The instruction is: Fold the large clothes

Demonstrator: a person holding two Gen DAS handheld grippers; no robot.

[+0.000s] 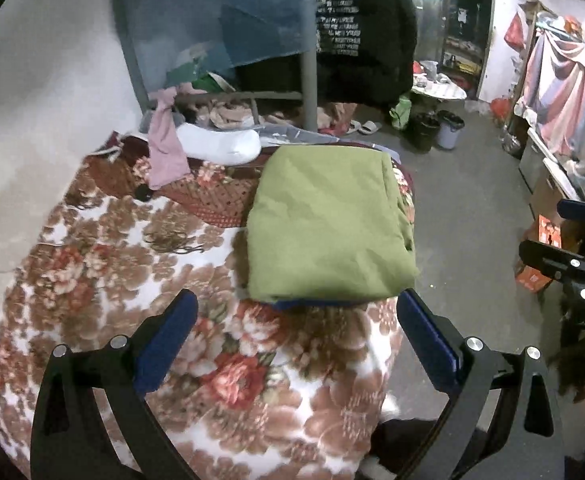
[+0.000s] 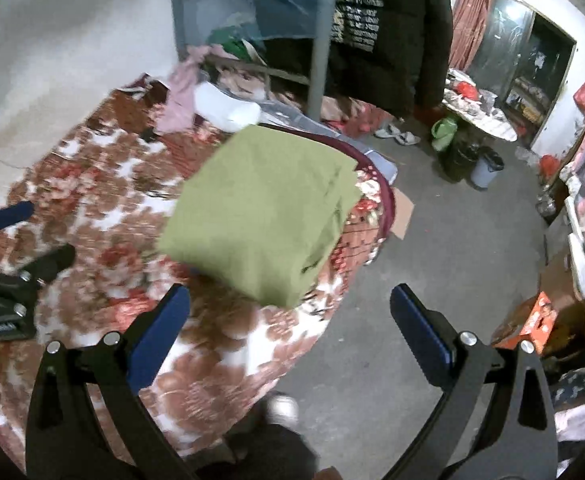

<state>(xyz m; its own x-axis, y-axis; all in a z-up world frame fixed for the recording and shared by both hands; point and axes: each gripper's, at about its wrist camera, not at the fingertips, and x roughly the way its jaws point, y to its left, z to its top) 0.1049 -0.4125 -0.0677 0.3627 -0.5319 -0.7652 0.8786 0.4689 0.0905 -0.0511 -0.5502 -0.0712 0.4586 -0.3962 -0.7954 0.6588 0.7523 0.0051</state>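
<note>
Left wrist view: the left gripper [image 1: 296, 312] is hovering wide open and empty before the folded green cloth [image 1: 328, 220] lying on the bed [image 1: 132, 280]; a blue edge [image 1: 312, 303] is peeking from beneath it. Right wrist view: the right gripper [image 2: 290, 308] is gaping empty too; a black jacket [image 2: 388, 28] is showing white, unreadable lettering.

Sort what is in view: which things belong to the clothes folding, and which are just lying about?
Job: folded olive-green cloth garment; floral red-and-white blanket beneath it; open left hand-held gripper; open right hand-held gripper.

Lying about: pink cloth; white pillow; hanging black printed jacket; white slippers.
</note>
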